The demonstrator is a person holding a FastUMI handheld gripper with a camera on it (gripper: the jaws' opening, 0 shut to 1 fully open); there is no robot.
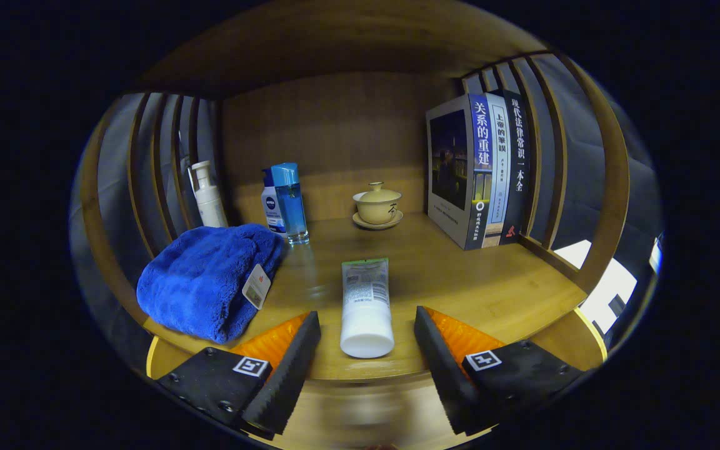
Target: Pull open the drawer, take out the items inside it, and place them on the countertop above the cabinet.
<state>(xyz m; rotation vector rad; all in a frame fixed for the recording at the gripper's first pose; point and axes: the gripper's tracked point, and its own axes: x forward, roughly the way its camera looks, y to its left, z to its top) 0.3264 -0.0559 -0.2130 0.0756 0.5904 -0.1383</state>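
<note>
Gripper view: gripper (pixel 366 356) is open, fingers spread and touching nothing. Tube (pixel 366 306) lies flat on the countertop (pixel 497 287) between the fingers, cap end nearest, long axis running straight ahead along them. Looks released; judging next move is straight back, clear of the cap.

The hand-held gripper (pixel 367 350) has serrated finger pads, screwed plates and square tag markers.

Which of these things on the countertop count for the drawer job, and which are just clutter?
Job:
- tube, lying on the countertop between the open gripper's fingers

Apparently clutter:
- blue towel
- white bottle
- two blue bottles
- lidded cup
- books
</note>
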